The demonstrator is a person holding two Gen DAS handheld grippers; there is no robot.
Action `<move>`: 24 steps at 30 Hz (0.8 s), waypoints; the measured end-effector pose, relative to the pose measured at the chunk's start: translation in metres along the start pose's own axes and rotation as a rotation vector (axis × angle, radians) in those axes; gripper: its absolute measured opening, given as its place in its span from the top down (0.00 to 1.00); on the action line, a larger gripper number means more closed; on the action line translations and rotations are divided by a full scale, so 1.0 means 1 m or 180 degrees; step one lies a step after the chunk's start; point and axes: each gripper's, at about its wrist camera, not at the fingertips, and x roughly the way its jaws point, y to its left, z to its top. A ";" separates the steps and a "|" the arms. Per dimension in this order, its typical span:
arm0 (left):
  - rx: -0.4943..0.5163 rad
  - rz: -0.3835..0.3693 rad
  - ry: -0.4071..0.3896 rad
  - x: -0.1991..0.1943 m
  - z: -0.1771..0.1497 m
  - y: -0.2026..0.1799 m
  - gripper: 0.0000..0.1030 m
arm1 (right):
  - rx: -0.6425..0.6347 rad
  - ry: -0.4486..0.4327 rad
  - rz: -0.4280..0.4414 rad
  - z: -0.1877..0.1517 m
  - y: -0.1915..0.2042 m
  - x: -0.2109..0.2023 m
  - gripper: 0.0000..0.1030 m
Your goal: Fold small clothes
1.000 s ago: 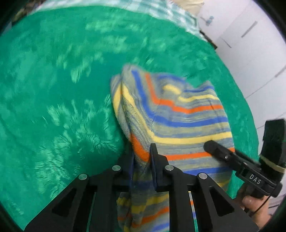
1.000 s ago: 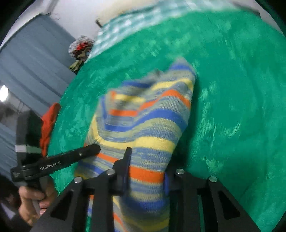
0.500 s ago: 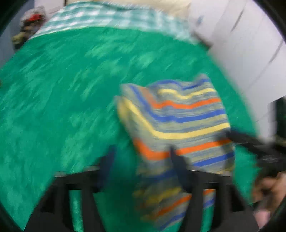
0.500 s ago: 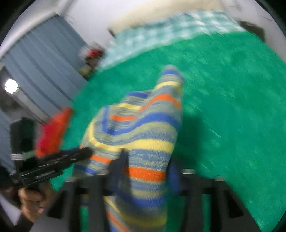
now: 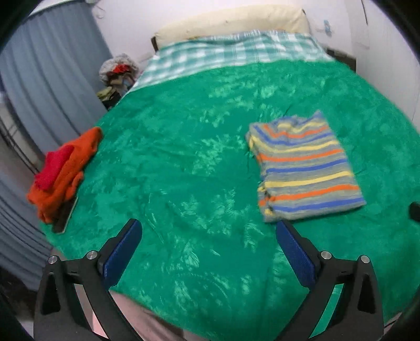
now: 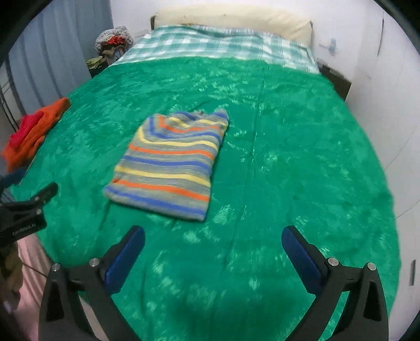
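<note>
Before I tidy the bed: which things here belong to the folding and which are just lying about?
Folding job:
- striped sweater, folded flat on the green blanket
- orange and red clothes, heaped at the blanket's edge, probably next
- left gripper and right gripper, both opening, nothing between them

Lying about:
- dark flat thing under the heap
- pillow
- bundle beside the bed

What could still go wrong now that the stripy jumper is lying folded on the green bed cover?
1. The striped jumper has an uneven left edge with layers peeking out, so it may slump if nudged.
2. The orange and red clothes sit heaped at the bed's edge, partly over a dark flat object; grabbing them could drag either off.
3. The plush green cover might snag in the opening, empty tongs.
</note>
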 end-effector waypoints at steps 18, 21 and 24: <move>-0.0168 -0.0483 0.0009 -0.056 -0.022 0.014 0.00 | -0.0009 -0.0226 -0.0146 -0.039 0.028 -0.092 0.00; -0.0180 -0.0595 0.0018 -0.060 -0.022 0.013 0.00 | -0.0005 -0.0267 -0.0173 -0.041 0.026 -0.099 0.00; -0.0298 -0.0819 -0.0015 -0.062 -0.016 0.019 0.00 | 0.0034 -0.0313 -0.0134 -0.043 0.022 -0.106 0.00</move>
